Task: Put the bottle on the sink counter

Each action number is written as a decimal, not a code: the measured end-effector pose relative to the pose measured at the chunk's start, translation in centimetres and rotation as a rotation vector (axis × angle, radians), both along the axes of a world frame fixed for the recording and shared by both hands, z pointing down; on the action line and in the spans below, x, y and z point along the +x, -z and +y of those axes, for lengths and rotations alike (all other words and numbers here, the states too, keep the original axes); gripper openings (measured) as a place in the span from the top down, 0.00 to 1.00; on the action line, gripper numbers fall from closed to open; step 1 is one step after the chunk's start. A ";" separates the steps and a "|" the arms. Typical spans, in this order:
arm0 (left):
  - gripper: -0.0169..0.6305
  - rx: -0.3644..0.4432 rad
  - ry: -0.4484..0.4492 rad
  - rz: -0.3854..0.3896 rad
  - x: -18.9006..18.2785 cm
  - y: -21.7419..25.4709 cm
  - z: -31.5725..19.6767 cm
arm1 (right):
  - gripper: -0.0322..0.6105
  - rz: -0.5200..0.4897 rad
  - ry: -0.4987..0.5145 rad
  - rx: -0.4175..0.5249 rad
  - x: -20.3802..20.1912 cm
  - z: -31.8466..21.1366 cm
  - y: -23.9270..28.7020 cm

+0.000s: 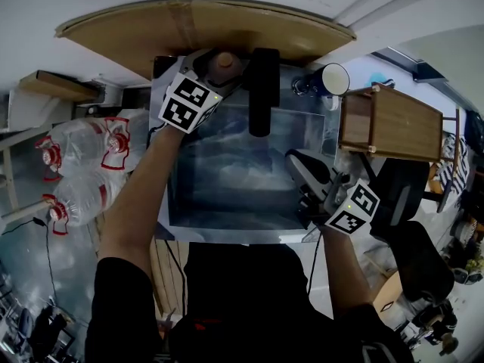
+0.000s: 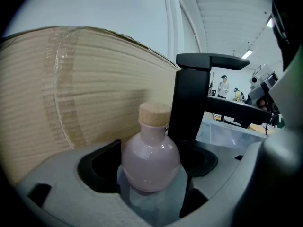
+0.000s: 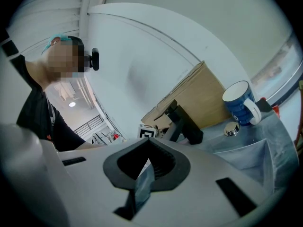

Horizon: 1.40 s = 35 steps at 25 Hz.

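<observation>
A small pale pink bottle (image 2: 150, 160) with a cork stopper (image 1: 224, 64) sits upright between the jaws of my left gripper (image 2: 151, 186), which is shut on it. In the head view this gripper (image 1: 219, 68) is at the back left corner of the steel sink (image 1: 227, 176), just left of the black faucet (image 1: 263, 89). The bottle's base is hidden, so I cannot tell whether it touches the counter. My right gripper (image 1: 301, 169) hangs over the sink's front right part. Its jaws (image 3: 143, 181) are shut with nothing between them.
The faucet (image 2: 189, 98) stands right behind the bottle, with a cardboard sheet (image 2: 71, 93) against the wall. A blue mug (image 1: 330, 79) and a wooden crate (image 1: 389, 123) are at the right. Large water jugs (image 1: 83, 165) lie left of the sink.
</observation>
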State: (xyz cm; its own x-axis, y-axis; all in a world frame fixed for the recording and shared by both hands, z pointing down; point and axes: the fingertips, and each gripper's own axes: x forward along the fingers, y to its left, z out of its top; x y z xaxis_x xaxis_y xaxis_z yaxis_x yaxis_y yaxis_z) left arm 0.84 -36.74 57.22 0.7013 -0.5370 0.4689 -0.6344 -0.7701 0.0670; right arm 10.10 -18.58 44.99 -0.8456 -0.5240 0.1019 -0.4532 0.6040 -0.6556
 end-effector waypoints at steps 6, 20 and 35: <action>0.41 0.001 -0.017 -0.023 -0.3 0.9 0.7 | 0.94 0.004 0.000 0.018 -0.4 0.2 0.9; 0.41 0.015 0.056 0.033 -3.6 6.0 5.3 | 0.95 0.006 -0.001 0.072 -1.1 0.7 4.2; 0.68 0.074 0.132 0.156 -4.8 14.2 12.7 | 0.94 0.009 0.029 0.145 -2.4 1.2 8.8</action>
State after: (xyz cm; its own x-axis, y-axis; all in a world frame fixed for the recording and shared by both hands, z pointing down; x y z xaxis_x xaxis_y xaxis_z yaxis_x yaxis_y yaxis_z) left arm -3.94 -24.07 42.97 0.6837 -0.6580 0.3158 -0.7164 -0.6876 0.1184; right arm 7.67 -17.40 36.24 -0.8600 -0.5092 0.0347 -0.4398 0.7049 -0.5566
